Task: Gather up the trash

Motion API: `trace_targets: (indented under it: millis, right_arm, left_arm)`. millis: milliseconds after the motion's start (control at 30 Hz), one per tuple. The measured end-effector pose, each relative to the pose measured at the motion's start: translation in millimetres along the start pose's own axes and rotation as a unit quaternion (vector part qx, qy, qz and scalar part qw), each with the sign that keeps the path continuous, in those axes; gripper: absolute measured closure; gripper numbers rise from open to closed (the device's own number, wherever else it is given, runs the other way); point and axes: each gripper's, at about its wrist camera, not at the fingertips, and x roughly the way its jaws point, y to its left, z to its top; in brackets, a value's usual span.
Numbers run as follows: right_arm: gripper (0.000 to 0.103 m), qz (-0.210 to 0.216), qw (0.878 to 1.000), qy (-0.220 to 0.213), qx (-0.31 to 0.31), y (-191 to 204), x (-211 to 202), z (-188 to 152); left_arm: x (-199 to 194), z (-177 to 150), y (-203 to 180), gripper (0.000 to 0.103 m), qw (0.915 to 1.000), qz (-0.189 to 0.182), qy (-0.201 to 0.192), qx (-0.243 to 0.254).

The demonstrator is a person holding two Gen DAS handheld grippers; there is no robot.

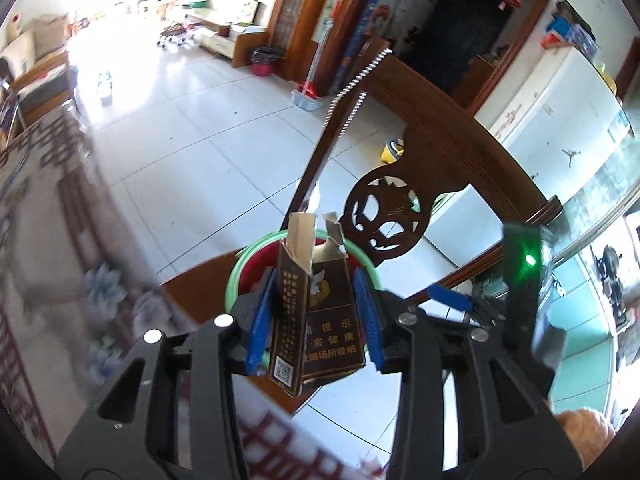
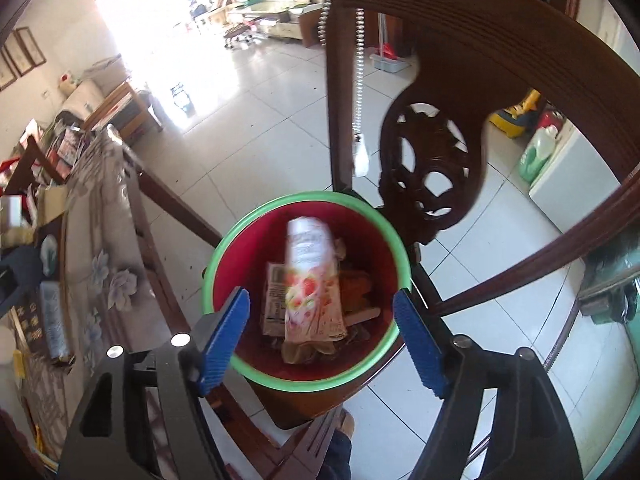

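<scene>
A red bin with a green rim (image 2: 304, 196) stands on a wooden chair seat, right under both grippers. My left gripper (image 1: 316, 280) is shut on a brown cigarette pack (image 1: 320, 320) with a torn-open top, held upright over the bin's rim (image 1: 240, 264). My right gripper (image 2: 320, 298) stands open above the bin with nothing between its pads. Below it, a blurred white and pink wrapper (image 2: 312, 280) lies in the bin on a beige packet (image 2: 276, 300) and other scraps. The right gripper's blue finger (image 1: 452, 300) shows just right of the left one.
The chair's carved wooden back (image 2: 432, 168) rises close behind the bin. A table with a flowered cloth (image 2: 100, 260) runs along the left, cluttered at its far end. A white freezer (image 1: 540, 92) stands at the right. Pale tiled floor (image 1: 192, 140) stretches beyond.
</scene>
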Motion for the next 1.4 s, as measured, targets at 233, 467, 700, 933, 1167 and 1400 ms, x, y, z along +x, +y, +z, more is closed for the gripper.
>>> trace_targets:
  millis: [233,467,700,933,1167,1400]
  right_arm:
    - [0.026,-0.009,1.000,-0.006,0.015,-12.7,-16.2,-5.9]
    - [0.010,-0.002,0.998,-0.064,-0.017,32.4,-59.4,-19.2]
    - [0.007,0.025,0.993,-0.098,-0.054,112.2,-90.4,-51.5]
    - [0.007,0.058,0.971,-0.213,-0.091,186.0,-147.2,-95.8]
    - [0.007,0.040,0.909,-0.401,-0.107,236.5,-201.1,-152.4]
    - [0.007,0.056,0.947,-0.308,-0.067,255.5,-184.2,-172.3]
  left_arm:
    - [3.5,5.8,-10.1,0.007,0.9999,0.001,-0.017,0.001]
    - [-52.4,-6.7,30.2,0.005,0.9958,0.057,-0.062,-0.035]
    - [-128.7,-36.3,74.1,0.005,0.9877,0.102,-0.109,-0.047]
    - [-199.8,-72.7,113.7,0.005,0.9725,0.167,-0.159,-0.034]
    - [-258.2,-107.9,141.8,0.005,0.9641,0.144,-0.213,-0.064]
    - [-285.6,-136.0,144.5,0.005,0.9415,0.226,-0.245,-0.051]
